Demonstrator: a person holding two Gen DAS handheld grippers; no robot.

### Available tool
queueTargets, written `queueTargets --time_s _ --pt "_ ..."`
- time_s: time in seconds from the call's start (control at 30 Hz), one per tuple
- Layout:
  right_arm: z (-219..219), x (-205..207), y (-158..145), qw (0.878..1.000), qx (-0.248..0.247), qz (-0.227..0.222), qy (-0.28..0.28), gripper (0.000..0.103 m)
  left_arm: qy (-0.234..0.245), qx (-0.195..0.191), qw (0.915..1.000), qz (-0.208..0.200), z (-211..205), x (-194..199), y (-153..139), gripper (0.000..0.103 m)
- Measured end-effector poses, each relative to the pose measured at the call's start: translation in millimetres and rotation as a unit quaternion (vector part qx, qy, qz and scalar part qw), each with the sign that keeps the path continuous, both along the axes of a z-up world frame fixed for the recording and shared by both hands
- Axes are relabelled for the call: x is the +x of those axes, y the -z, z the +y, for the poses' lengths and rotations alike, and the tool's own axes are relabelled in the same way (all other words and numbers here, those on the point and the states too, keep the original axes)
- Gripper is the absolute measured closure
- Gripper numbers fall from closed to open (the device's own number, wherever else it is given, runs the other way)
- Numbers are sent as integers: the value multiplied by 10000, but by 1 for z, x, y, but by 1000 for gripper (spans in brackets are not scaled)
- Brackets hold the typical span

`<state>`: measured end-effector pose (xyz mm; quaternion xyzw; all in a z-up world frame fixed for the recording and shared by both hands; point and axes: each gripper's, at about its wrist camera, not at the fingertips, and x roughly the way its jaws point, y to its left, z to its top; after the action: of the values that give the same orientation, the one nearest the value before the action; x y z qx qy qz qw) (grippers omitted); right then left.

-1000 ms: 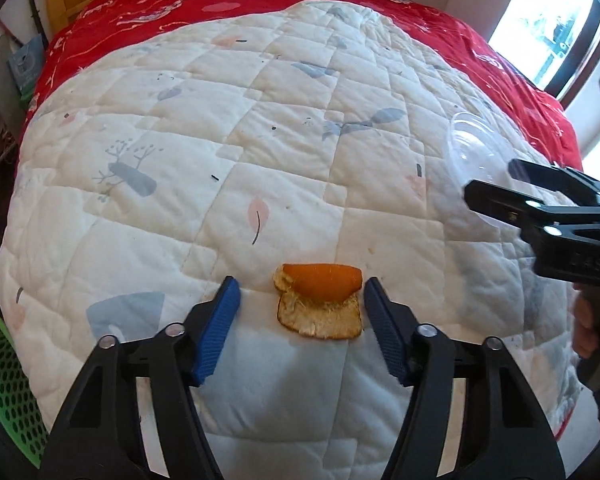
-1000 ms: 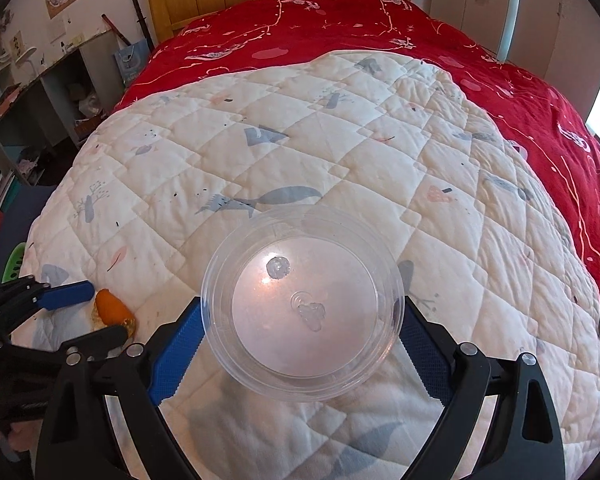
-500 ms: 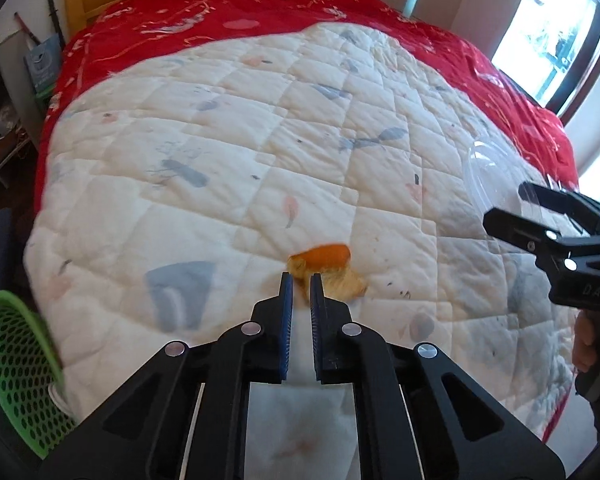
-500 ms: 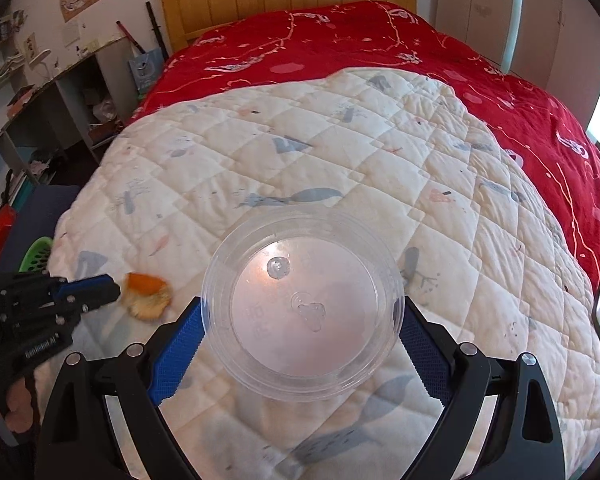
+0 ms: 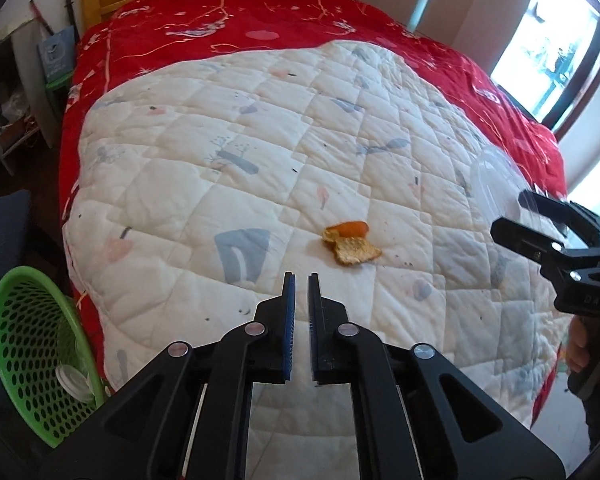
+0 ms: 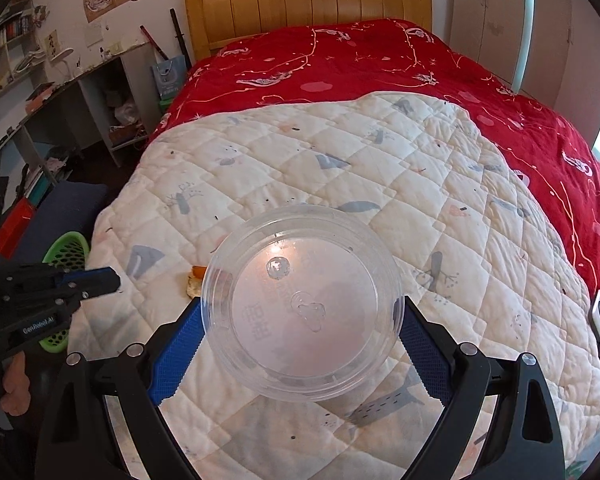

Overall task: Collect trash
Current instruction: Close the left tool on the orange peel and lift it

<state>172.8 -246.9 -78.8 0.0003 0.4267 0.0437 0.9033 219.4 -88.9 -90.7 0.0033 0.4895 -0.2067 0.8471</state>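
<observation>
An orange peel (image 5: 352, 241) lies on the white quilt (image 5: 260, 160), partly hidden behind the bowl in the right wrist view (image 6: 194, 280). My left gripper (image 5: 301, 278) is shut and empty, held above the quilt short of the peel; it also shows in the right wrist view (image 6: 100, 278). My right gripper (image 6: 300, 334) is shut on a clear plastic bowl (image 6: 302, 300), held above the quilt. In the left wrist view the right gripper (image 5: 512, 216) and the bowl (image 5: 496, 184) show at the right.
A green perforated basket (image 5: 32, 344) stands on the floor left of the bed, with a white lid inside; it also shows in the right wrist view (image 6: 66, 248). A red cover (image 6: 360, 64) lies over the far bed. Desk and shelves stand at left.
My left gripper closed without the peel and drew back and up from it; the peel stays on the quilt. My right gripper rose with the bowl.
</observation>
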Motion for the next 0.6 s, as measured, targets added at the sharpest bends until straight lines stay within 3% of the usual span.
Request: queueTargets --time_s 0.07,0.1,0.17,0.3,0.6 --pt "-1 -1 -1 10000 -2 -8 -3 13 136 41 9999 67 -7 0 4 67" --pt "-2 -2 -1 10000 2 -9 -7 13 220 70 9997 14 -10 -1 5 62" --pt "-4 -2 -1 10000 13 -10 8 13 424 263 9987 -97 -20 -2 8 41" --pt "-14 -2 2 10000 48 1 56 13 985 508 9937 -157 -40 6 17 36" --pt "-36 5 13 9998 115 92 154 13 1673 1090 9792 -370 -75 38 44 36"
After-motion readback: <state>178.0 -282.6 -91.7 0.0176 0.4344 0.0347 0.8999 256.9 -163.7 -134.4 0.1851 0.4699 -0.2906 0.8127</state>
